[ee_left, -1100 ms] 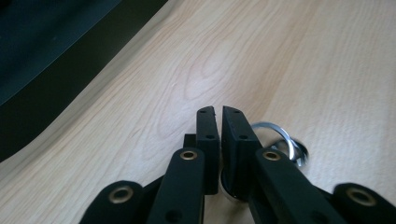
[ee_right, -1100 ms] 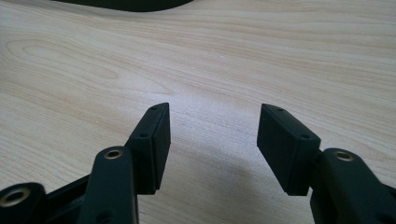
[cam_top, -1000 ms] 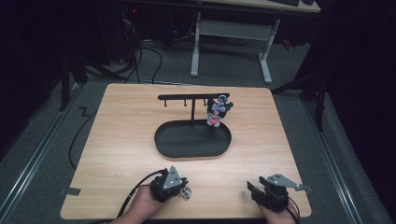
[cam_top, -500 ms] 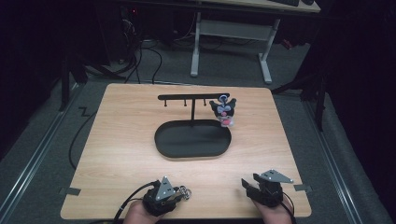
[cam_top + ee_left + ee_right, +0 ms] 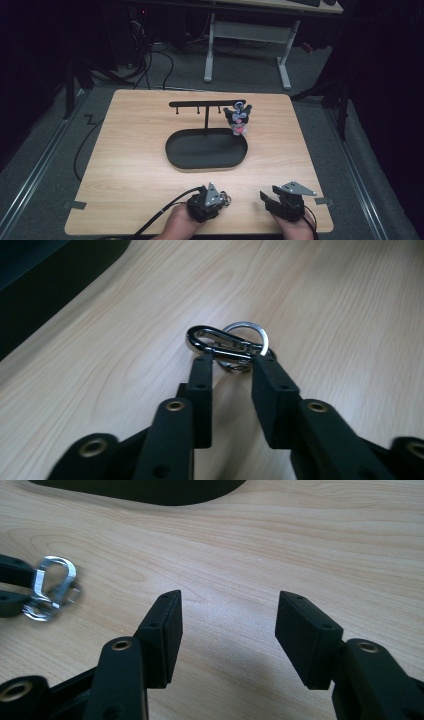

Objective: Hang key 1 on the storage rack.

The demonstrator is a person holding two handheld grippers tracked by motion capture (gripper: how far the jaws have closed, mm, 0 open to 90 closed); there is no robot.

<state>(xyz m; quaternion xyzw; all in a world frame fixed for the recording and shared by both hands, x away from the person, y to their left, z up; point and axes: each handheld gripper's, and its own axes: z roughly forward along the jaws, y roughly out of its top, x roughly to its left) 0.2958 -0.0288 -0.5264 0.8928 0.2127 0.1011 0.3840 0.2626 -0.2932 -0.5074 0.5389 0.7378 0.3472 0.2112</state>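
Note:
A silver carabiner with a key ring [image 5: 227, 341] lies on the wooden table [image 5: 130, 165] right at the tips of my left gripper [image 5: 231, 361]. The jaws have just been closing. They stand apart, the clip lies across and just beyond their tips, and the pads do not press on it. In the high view that left gripper [image 5: 223, 199] is near the front edge, the clip [image 5: 227, 199] beside it. My right gripper [image 5: 227, 612] is open over bare wood, also near the front edge [image 5: 266, 197]. A black plush toy [image 5: 238, 119] hangs from the black hook stand [image 5: 207, 104].
A black oval tray [image 5: 175, 155] forms the stand's base in the table's middle. The left gripper's cable [image 5: 160, 217] trails off the front edge. Desk legs and cables stand on the floor beyond the table's far edge.
My left gripper has slid right along the front edge and its jaws have parted around the clip. The hanging toy has swung slightly. The right gripper has stayed put.

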